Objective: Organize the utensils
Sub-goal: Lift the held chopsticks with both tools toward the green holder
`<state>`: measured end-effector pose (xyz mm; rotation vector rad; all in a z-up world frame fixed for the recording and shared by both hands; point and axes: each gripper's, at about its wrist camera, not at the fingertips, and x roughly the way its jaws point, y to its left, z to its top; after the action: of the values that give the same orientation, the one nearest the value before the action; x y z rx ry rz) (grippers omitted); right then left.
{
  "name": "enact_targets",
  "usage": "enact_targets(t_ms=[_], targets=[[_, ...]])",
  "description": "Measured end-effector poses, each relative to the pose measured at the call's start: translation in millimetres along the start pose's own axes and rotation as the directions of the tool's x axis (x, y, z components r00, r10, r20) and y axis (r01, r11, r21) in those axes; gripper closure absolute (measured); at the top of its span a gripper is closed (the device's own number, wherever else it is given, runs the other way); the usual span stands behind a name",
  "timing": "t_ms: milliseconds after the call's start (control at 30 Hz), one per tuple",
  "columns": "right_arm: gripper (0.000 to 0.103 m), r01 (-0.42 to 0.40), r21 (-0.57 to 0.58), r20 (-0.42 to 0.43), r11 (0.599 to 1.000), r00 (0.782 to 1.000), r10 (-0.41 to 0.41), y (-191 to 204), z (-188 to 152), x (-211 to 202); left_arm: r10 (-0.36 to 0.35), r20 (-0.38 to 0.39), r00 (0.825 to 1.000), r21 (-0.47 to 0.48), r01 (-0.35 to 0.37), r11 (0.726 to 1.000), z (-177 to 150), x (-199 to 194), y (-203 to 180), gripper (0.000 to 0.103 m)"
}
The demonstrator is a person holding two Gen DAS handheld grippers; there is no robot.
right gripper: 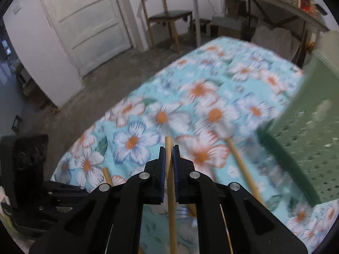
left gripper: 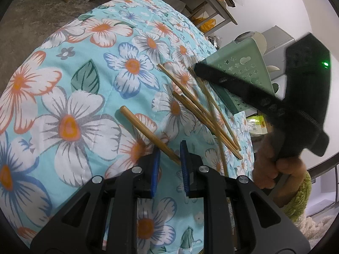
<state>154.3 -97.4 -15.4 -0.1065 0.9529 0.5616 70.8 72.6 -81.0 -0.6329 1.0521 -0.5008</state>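
Chopsticks [left gripper: 203, 114] of pale wood lay in a loose, crossed heap on the flowered table [left gripper: 84, 97], just ahead of the left hand-held gripper [left gripper: 169, 154] and a little to its right. One separate chopstick [left gripper: 146, 131] ran slantwise from the cloth in between the blue pads [left gripper: 156, 158] of this hand-held gripper; the gap there was narrow, but whether the pads really pressed on the stick I could not tell. The right hand-held gripper [right gripper: 169, 158] was closed on a single chopstick [right gripper: 169, 148], which stood out a short way past its fingertips, and another stick [right gripper: 241, 165] lay beside it to the right. The green perforated holder [right gripper: 307, 135] stood further right, near the table edge. Such sticks were probably light, stiff and smooth, so they could slip or turn in the pads. I judged it best to take each one near its middle or thicker end, one at a time, because the crossed ones would disturb each other.
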Motion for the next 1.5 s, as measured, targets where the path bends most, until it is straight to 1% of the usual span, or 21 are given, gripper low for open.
enact_targets(t_ms=[100, 200, 333, 433, 500, 600, 667, 733, 833, 867, 933, 1100, 1233, 1267, 1300, 1367, 1433, 1500], targets=[[0.096, 0.021, 0.036, 0.07, 0.999, 0.997, -0.023, -10, 0, -30, 0.001, 0.002, 1.0, 0.003, -0.001, 1.0, -1, -1, 0, 0.085], [0.096, 0.037, 0.078, 0.148, 0.996, 0.988, -0.048, -22, -3, -65, 0.008, 0.008, 1.0, 0.024, -0.008, 1.0, 0, -3, -6, 0.085], [0.096, 0.057, 0.146, 0.238, 0.988, 0.967, -0.091, -37, -16, -109, -0.046, 0.037, 0.998, 0.038, 0.045, 0.998, 6, -16, -14, 0.089], [0.096, 0.07, 0.196, 0.283, 0.978, 0.951, -0.125, -48, -29, -134, -0.085, 0.082, 0.993, 0.08, 0.079, 0.994, 14, -33, -26, 0.092], [0.096, 0.069, 0.224, 0.304, 0.972, 0.943, -0.137, -54, -35, -144, -0.103, 0.103, 0.989, 0.111, 0.091, 0.99, 21, -44, -34, 0.093], [0.096, 0.062, 0.274, 0.348, 0.96, 0.924, -0.159, -64, -49, -164, -0.127, 0.132, 0.983, 0.152, 0.107, 0.983, 31, -60, -47, 0.096], [0.096, 0.059, 0.296, 0.367, 0.953, 0.914, -0.171, -66, -54, -170, -0.141, 0.154, 0.978, 0.185, 0.112, 0.976, 38, -70, -57, 0.097], [0.096, 0.056, 0.321, 0.393, 0.946, 0.901, -0.186, -71, -62, -183, -0.15, 0.17, 0.974, 0.213, 0.113, 0.971, 41, -77, -69, 0.098], [0.096, 0.054, 0.344, 0.427, 0.938, 0.88, -0.207, -77, -72, -193, -0.17, 0.195, 0.966, 0.266, 0.115, 0.957, 53, -84, -89, 0.098], [0.096, 0.052, 0.349, 0.434, 0.936, 0.876, -0.21, -79, -74, -195, -0.179, 0.205, 0.962, 0.29, 0.115, 0.95, 60, -88, -97, 0.098], [0.096, 0.041, 0.365, 0.449, 0.93, 0.867, -0.215, -84, -78, -199, -0.193, 0.214, 0.957, 0.322, 0.118, 0.94, 64, -89, -113, 0.098], [0.096, 0.012, 0.388, 0.484, 0.922, 0.849, -0.214, -92, -90, -209, -0.261, 0.237, 0.936, 0.4, 0.151, 0.904, 85, -100, -153, 0.098], [0.096, -0.023, 0.395, 0.522, 0.918, 0.828, -0.204, -97, -95, -221, -0.314, 0.267, 0.911, 0.449, 0.17, 0.877, 99, -107, -184, 0.098], [0.096, -0.029, 0.394, 0.531, 0.919, 0.823, -0.202, -99, -96, -225, -0.328, 0.278, 0.903, 0.462, 0.173, 0.87, 106, -108, -194, 0.098], [0.096, -0.036, 0.393, 0.54, 0.919, 0.818, -0.199, -100, -97, -228, -0.336, 0.288, 0.897, 0.473, 0.172, 0.864, 110, -110, -202, 0.098], [0.096, -0.044, 0.389, 0.559, 0.92, 0.805, -0.197, -100, -99, -235, -0.356, 0.317, 0.879, 0.502, 0.163, 0.849, 121, -111, -219, 0.098], [0.096, -0.052, 0.383, 0.575, 0.922, 0.795, -0.194, -101, -100, -241, -0.367, 0.335, 0.868, 0.522, 0.154, 0.839, 129, -109, -233, 0.098], [0.096, -0.06, 0.379, 0.587, 0.923, 0.787, -0.19, -101, -100, -247, -0.368, 0.351, 0.861, 0.535, 0.138, 0.833, 139, -104, -247, 0.098]])
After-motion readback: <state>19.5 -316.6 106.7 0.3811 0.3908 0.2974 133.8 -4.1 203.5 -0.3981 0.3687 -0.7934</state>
